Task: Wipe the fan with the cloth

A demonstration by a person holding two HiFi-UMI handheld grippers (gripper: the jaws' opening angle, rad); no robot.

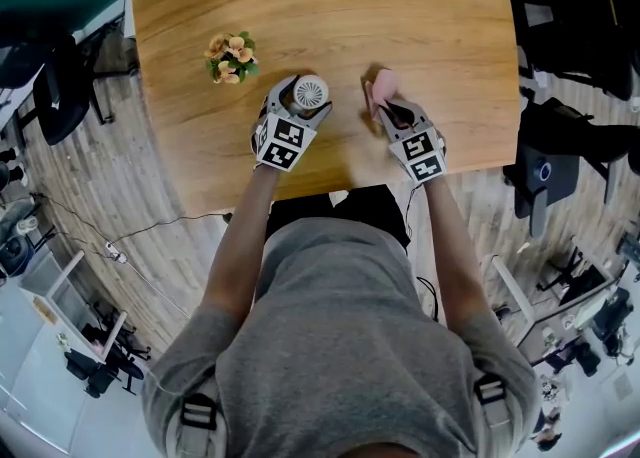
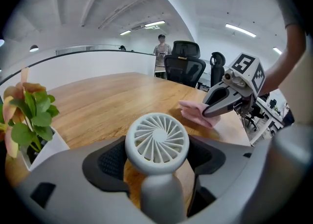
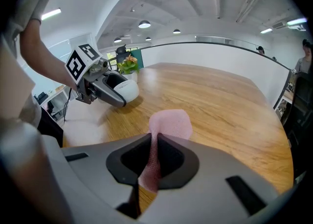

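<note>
Far left on the wooden surface (image 1: 330,6), a small potted plant (image 1: 231,57) with peach flowers and green leaves is seen; in the left gripper view it sits at the left edge in a white pot (image 2: 29,120).

Just right of the plant and nearer the person, the left tongs (image 1: 300,104) are held at the near part of the surface, pointing away from the person and downward. The fan (image 1: 311,94) is found between the jaws, a small white one with a round slatted grille. In the left gripper view the grille (image 2: 156,142) faces the camera with the stem below it, and a dark pad is pressed to the rim on each side, so the left tongs (image 2: 156,163) are closed on the fan. The fan is kept low over the surface.

Further right, clear of the fan, the pink cloth (image 1: 380,86) is seen. It is pinched by the right tongs (image 1: 387,108). In the right gripper view the jaws of the right tongs (image 3: 153,157) are nearly together with a fold of cloth (image 3: 170,123) squeezed between them, and the free end is spread out past the tips. Whether the cloth touches the surface cannot be told.

Off the right edge of the surface, dark office chairs (image 1: 560,16) are seen on the floor.
</note>
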